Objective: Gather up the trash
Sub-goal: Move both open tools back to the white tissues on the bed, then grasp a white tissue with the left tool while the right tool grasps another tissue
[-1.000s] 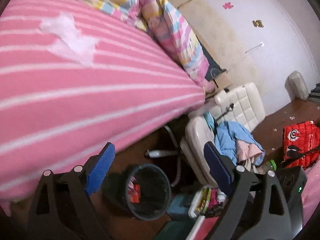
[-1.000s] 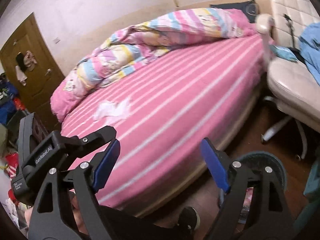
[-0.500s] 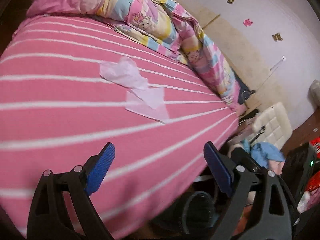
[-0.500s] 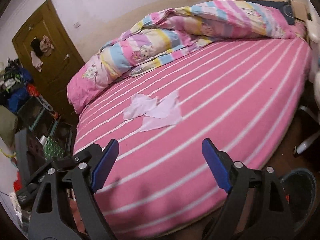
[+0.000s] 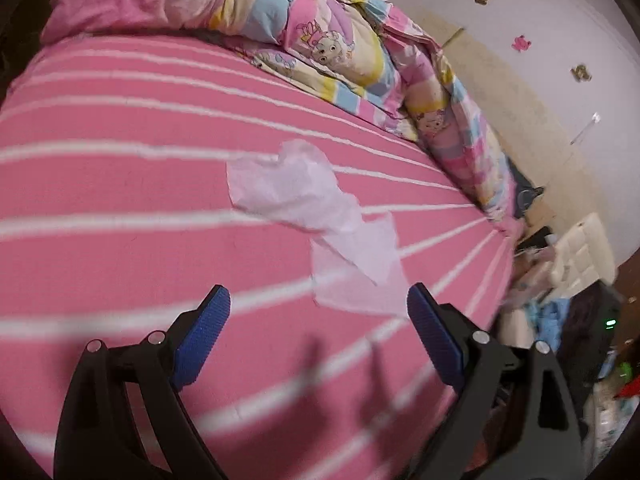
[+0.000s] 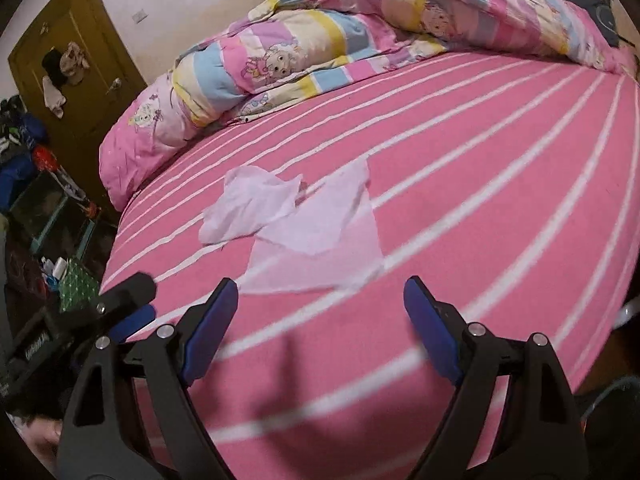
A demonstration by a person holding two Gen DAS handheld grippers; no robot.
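Hovering over the bed (image 6: 460,184), both grippers pointed down at the trash: a crumpled tissue (image 6: 252,204) and a flatter tissue sheet (image 6: 324,232) lying overlapped on the pink striped sheet (image 5: 120,184), out in the open middle of the mattress and well clear of the rolled quilt (image 6: 328,36) along the far side.

The right gripper (image 6: 320,316) had its fingers spread wide with nothing between them, the near edge of the flat sheet lying just ahead of the blue pads. The left gripper (image 5: 318,320) was likewise released and empty, with a corner of the same sheet close to its right finger.

To do the pickup well, it seemed best to come down on the raised, crumpled folds rather than the flat edge, since thin paper lying flush on fabric gives little to pinch. Pressing lightly into the soft mattress and closing slowly would likely gather paper without catching the bedsheet.

The tissues looked thin, limp and slightly translucent, one bunched and creased, the other roughly rectangular. The sheet appeared to be a taut woven cloth; the quilt was puffy and cartoon-printed.
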